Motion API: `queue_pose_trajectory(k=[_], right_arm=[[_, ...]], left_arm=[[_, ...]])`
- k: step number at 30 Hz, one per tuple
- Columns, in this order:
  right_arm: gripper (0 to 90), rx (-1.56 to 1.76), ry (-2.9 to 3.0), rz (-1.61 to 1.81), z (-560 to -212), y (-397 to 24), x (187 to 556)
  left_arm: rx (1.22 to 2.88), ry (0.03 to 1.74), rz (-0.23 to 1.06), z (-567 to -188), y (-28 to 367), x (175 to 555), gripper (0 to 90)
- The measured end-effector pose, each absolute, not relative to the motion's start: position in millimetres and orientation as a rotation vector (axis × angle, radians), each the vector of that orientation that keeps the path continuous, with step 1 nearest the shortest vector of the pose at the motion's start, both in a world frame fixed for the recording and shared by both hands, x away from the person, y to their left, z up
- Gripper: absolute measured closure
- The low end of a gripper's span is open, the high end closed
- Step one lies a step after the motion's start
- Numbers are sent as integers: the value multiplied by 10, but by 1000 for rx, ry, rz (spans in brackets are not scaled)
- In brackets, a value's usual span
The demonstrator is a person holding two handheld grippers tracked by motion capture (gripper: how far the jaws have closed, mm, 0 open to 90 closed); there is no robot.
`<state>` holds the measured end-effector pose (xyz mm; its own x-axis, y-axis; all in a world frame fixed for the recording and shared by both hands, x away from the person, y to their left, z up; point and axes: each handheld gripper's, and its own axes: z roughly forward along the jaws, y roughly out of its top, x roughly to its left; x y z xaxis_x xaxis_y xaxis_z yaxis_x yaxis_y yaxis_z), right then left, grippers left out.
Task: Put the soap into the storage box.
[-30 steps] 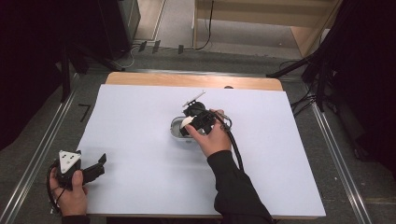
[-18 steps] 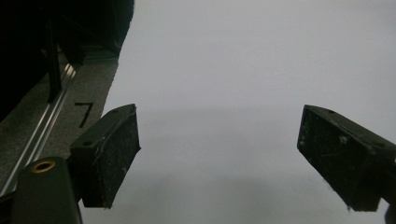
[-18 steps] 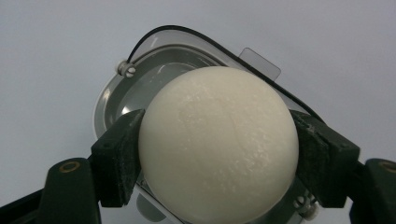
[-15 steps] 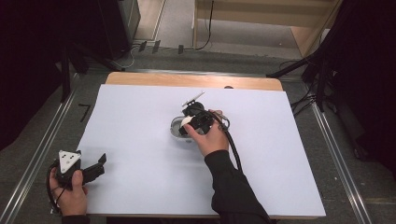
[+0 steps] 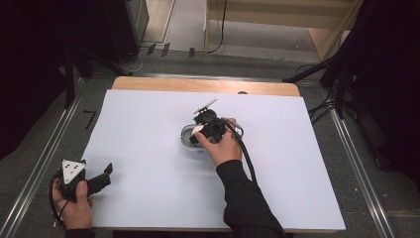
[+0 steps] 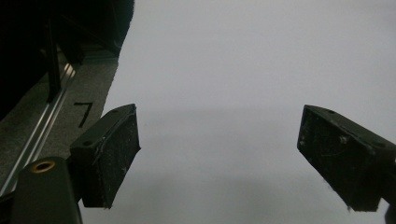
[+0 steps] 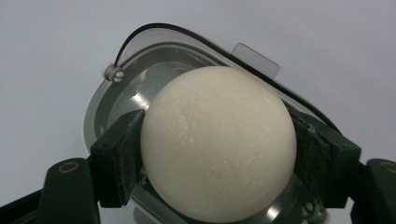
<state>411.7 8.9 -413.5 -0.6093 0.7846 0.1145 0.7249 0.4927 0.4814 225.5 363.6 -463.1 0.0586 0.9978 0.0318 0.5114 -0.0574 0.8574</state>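
**Inspector:** Start with the largest item.

**Assistant:** The table [image 5: 148,148], covered by a white sheet, with a bare wooden strip along its far edge.

**Inspector:** The right gripper?

**Assistant:** The right gripper [image 5: 200,133] sits at the table's centre, held by the right hand [image 5: 224,148]. In the right gripper view its jaws are clamped on a white ball [image 7: 218,142], one pad on each side of it.

**Inspector:** Where is the ball?

**Assistant:** Directly above a clear, rounded container [image 7: 100,112], which rests on the sheet at the centre. A thin black wire runs along the container's rim. Whether the ball touches the container floor cannot be determined.

**Inspector:** The left gripper?

**Assistant:** The left gripper [image 5: 101,179] is at the near left corner, well apart from the container, in the left hand [image 5: 74,208]. In the left gripper view its jaws stand wide apart with only bare sheet between them.
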Motion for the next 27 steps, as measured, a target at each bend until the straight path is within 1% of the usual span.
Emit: queue_pose_trajectory(k=[2,9,27], right_arm=[[198,1327,2613,763,-4132,78,4121],[144,1338,2593,795,-4064,11,4087],[135,1403,2501,838,-3912,-401,4010]], left_arm=[[1651,1531,900,-4631,3638,2254,139],[1649,1531,898,-4630,3640,2252,139],[1645,1530,896,-4631,3642,2252,139]])
